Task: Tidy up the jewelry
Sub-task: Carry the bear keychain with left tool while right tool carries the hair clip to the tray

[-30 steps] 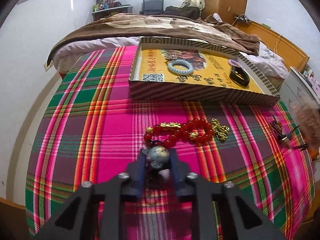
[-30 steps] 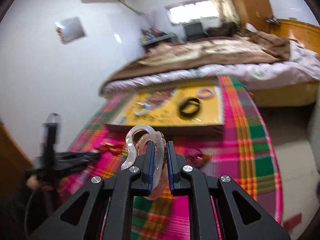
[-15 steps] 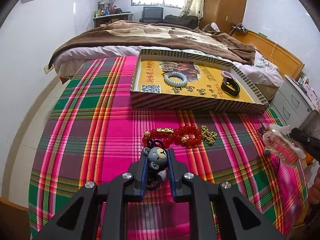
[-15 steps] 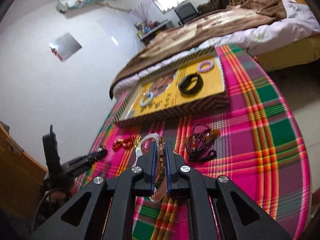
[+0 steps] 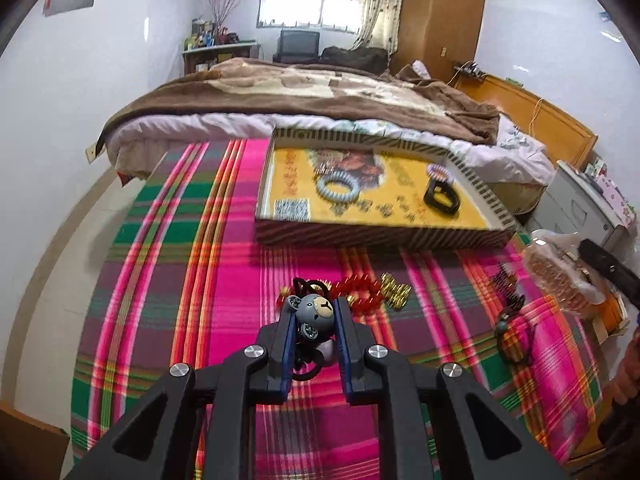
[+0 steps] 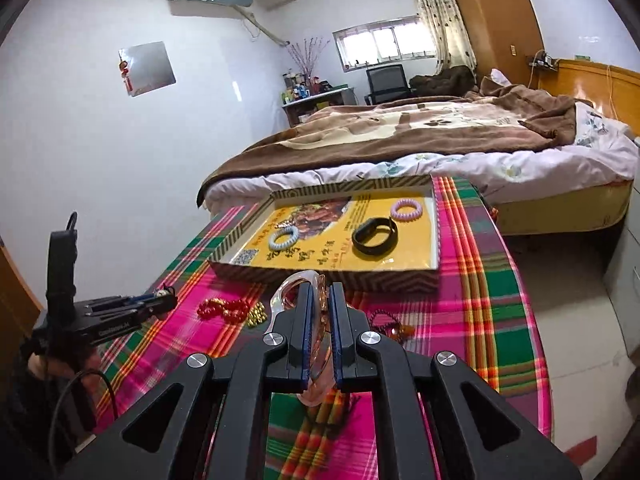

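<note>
Here, a table under a pink-and-green plaid cloth (image 5: 224,280) stands at the foot of a bed with a brown blanket (image 6: 420,128); at its far edge a shallow striped-rim box tray (image 5: 380,236) holds a pale blue coil bracelet (image 5: 338,189), a black wristband (image 6: 374,236) and a lilac coil bracelet (image 6: 406,210); a red bead bracelet with gold charms (image 5: 368,290) lies on the cloth just before the tray. The left gripper (image 5: 314,320), low over the cloth, is clenched on a grey bear-head hair tie (image 5: 316,314); the right gripper (image 6: 319,320), raised above the cloth and pointed toward the tray, is clamped on a translucent pink hair clip (image 6: 298,286).
</note>
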`<state>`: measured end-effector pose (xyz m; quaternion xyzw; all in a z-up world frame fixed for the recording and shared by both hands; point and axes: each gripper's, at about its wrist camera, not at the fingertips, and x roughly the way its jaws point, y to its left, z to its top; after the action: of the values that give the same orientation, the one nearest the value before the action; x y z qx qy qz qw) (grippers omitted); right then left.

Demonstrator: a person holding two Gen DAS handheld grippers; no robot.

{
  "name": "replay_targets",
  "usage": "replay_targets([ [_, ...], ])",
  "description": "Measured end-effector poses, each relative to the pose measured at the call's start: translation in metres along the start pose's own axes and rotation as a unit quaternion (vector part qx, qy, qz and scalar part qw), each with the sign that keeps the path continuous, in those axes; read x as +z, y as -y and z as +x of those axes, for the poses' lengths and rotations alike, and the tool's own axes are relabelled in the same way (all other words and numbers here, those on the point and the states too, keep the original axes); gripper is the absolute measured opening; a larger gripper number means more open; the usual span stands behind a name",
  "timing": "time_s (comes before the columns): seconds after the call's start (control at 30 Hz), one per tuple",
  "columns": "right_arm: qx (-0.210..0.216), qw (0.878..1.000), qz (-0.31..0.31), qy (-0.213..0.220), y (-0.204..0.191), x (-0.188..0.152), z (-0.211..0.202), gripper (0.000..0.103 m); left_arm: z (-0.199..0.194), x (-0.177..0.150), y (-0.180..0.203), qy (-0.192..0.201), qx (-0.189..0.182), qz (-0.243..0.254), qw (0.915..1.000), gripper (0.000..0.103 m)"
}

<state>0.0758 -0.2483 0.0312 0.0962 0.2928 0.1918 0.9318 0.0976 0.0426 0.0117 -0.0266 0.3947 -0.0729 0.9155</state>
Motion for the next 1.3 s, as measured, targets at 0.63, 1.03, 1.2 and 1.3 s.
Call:
replay_targets([
  [0.63, -0.006, 1.0, 0.004, 0.002, 0.011, 0.071, 0.058, 0.008, 0.019, 0.097, 0.005, 0.038, -0.03, 0.031, 0.9984, 0.018],
  [1.03, -0.027, 0.998, 0.013, -0.06, 0.031, 0.112, 0.157, 0.008, 0.105, 0.149, -0.008, -0.002, -0.04, 0.018, 0.999, 0.018],
  [1.2, -0.033, 0.995, 0.015, -0.092, 0.039, 0.124, 0.201, 0.008, 0.137, 0.155, -0.019, -0.017, -0.034, 0.005, 0.9993, 0.018],
  [1.3, -0.041, 0.993, 0.021, -0.111, 0.045, 0.127, 0.224, 0.008, 0.15, 0.154, -0.021, -0.024, -0.025, 0.008, 0.9994, 0.018],
])
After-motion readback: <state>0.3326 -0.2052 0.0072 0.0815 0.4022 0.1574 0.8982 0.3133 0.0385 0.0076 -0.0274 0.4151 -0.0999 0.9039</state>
